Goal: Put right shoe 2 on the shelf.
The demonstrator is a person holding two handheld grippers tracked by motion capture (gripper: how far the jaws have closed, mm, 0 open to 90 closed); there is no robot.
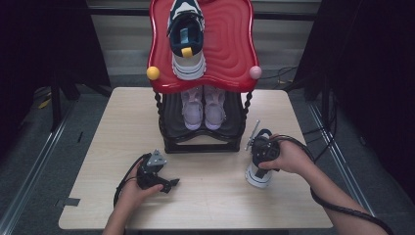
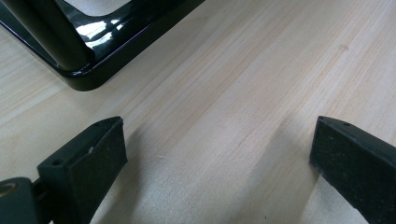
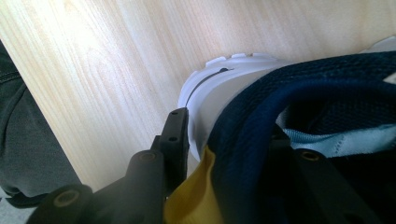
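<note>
Item: navy sneaker (image 1: 258,172), right of rack (image 1: 203,142) | right gripper (image 3: 224,140) pinching heel collar | left gripper (image 2: 217,154) spread, empty | risk: thin collar hold seemingly shallow; shoe may slip or swing.

- Left gripper (image 1: 169,184): black body, grey three-cornered plate (image 1: 156,159) on top w/ small dark holes; black cable (image 1: 122,182) loops off its left side.
- Left gripper's fingers (image 2: 88,163): matt black, blocky, wedge-shaped; flat pads w/ rough, scuffed texture; small screw hole near each top edge; brass-coloured fastener at the bottom-left corner.
- Right gripper (image 1: 260,149): black, compact; thick black cable (image 1: 342,208) runs along the forearm; thin silver rod (image 1: 252,134) sticks up beside it.
- Right gripper's fingers (image 3: 175,140): black, w/ small screw holes; round pivot bosses w/ brass-coloured centres lower down.
- Forearms bare, no sleeves in the high view.
</note>
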